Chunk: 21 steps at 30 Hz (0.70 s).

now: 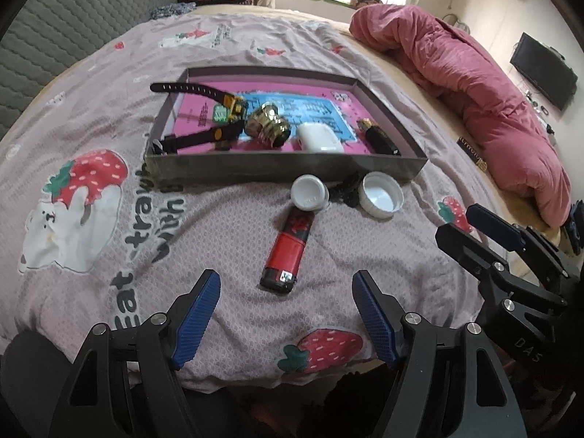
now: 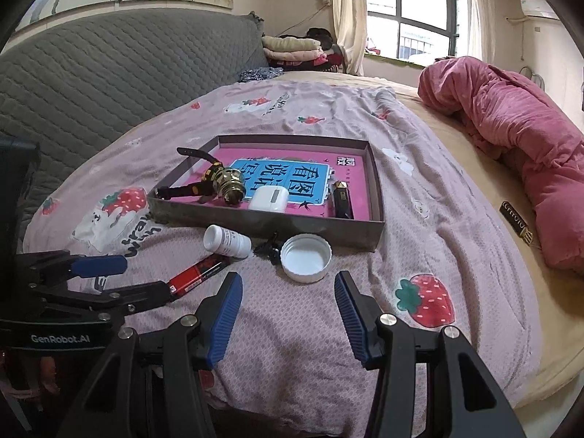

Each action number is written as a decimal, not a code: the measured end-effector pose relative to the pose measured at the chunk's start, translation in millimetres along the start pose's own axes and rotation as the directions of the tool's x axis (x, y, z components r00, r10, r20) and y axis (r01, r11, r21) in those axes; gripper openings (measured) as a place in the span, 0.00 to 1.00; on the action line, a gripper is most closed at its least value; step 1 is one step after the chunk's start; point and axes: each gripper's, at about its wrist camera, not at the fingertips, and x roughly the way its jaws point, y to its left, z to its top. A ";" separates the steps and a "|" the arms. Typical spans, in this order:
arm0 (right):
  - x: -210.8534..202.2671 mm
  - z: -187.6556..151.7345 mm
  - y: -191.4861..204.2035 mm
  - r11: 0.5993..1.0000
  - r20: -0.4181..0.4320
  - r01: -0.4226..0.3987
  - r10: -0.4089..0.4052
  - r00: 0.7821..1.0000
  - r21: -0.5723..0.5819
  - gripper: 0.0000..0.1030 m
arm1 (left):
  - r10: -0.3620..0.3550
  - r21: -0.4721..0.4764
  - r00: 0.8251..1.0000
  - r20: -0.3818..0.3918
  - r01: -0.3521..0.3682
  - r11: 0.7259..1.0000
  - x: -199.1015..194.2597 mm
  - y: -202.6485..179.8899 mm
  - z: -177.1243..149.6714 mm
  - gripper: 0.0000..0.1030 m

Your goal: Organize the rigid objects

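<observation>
- The left gripper [image 1: 286, 314] is hanging over the strawberry-print bedspread [image 1: 226, 226] with its jaws spread wide and nothing between them — the red lighter [image 1: 286, 252] is lying just ahead of the blue pads [image 1: 199, 314], pointing toward the tray.
- The right gripper [image 2: 288, 317] is likewise standing released and empty, with the white bottle cap [image 2: 306, 257] lying open side up just beyond its fingertips.
- Outward from there, the small white bottle [image 2: 227, 241] is lying on its side against the lighter's far end, and a small black item that I cannot identify is sitting between bottle and cap.
- All four are lying just outside the near wall of the shallow tray [image 1: 284, 173], which is already holding a watch [image 1: 226, 109], a brass fitting [image 1: 264, 124], a white earbud case [image 1: 319, 138] and a dark lighter [image 1: 377, 137] at its near right corner.
- To do this well, I judge the left should be straddling the lighter across its narrow width, near mid-length, clear of the bottle.
- The cap is wide and flat — pinching one rim wall looks safer than spanning it.
- Free space is showing toward the tray's far edge.
</observation>
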 end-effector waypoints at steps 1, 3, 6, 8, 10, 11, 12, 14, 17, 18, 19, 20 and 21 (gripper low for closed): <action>0.8 -0.7 0.3 1.000 -0.004 0.002 -0.002 1.000 -0.001 0.51 | -0.002 0.001 1.000 -0.005 0.002 1.000 1.7 -0.6 -0.6 0.74; 2.3 -1.1 0.8 1.000 -0.008 -0.001 0.001 1.000 -0.003 0.51 | -0.001 0.004 1.000 -0.008 0.001 1.000 3.6 -1.5 -1.0 0.74; 4.8 -1.6 0.4 1.000 -0.014 -0.003 0.003 1.000 -0.004 0.51 | 0.001 0.008 1.000 -0.009 -0.001 1.000 6.2 -2.5 -1.5 0.74; 6.5 -1.4 0.5 1.000 -0.017 -0.003 0.003 1.000 -0.003 0.51 | 0.004 0.011 1.000 -0.014 -0.004 1.000 8.8 -2.5 -1.9 0.74; 7.3 -1.5 0.5 1.000 -0.016 -0.004 0.004 1.000 -0.004 0.51 | 0.006 0.009 1.000 -0.018 -0.006 1.000 11.4 -1.5 -2.0 0.74; 8.4 -1.8 0.3 1.000 -0.017 -0.004 0.004 1.000 -0.003 0.51 | 0.007 0.007 1.000 -0.021 -0.007 1.000 12.9 -0.8 -1.6 0.74; 9.1 -1.9 0.2 1.000 -0.017 -0.005 0.004 1.000 -0.003 0.51 | 0.006 0.005 1.000 -0.022 -0.006 1.000 14.0 -0.3 -1.1 0.74; 10.4 -2.6 -0.8 1.000 -0.019 -0.006 0.006 1.000 -0.001 0.51 | 0.004 0.004 1.000 -0.017 -0.004 1.000 15.7 0.9 0.3 0.74; 13.4 -3.1 -2.5 1.000 -0.025 -0.009 0.009 1.000 0.005 0.51 | 0.002 0.004 1.000 -0.007 -0.002 1.000 18.2 1.6 3.4 0.74; 14.8 -3.2 -3.1 1.000 -0.026 -0.009 0.009 1.000 0.007 0.51 | 0.001 0.003 1.000 -0.004 -0.001 1.000 19.2 1.9 4.2 0.74; 15.4 -3.4 -3.5 1.000 -0.027 -0.011 0.011 1.000 0.008 0.51 | -0.001 0.003 1.000 -0.002 0.001 1.000 20.6 2.1 4.5 0.74; 17.1 -3.4 -3.9 1.000 -0.029 -0.011 0.011 1.000 0.009 0.51 | 0.002 0.006 1.000 -0.005 -0.002 1.000 23.5 2.0 4.6 0.74; 18.5 -3.5 -4.3 1.000 -0.031 -0.010 0.010 0.999 0.009 0.51 | 0.008 0.009 1.000 -0.009 -0.008 1.000 26.0 2.0 4.3 0.74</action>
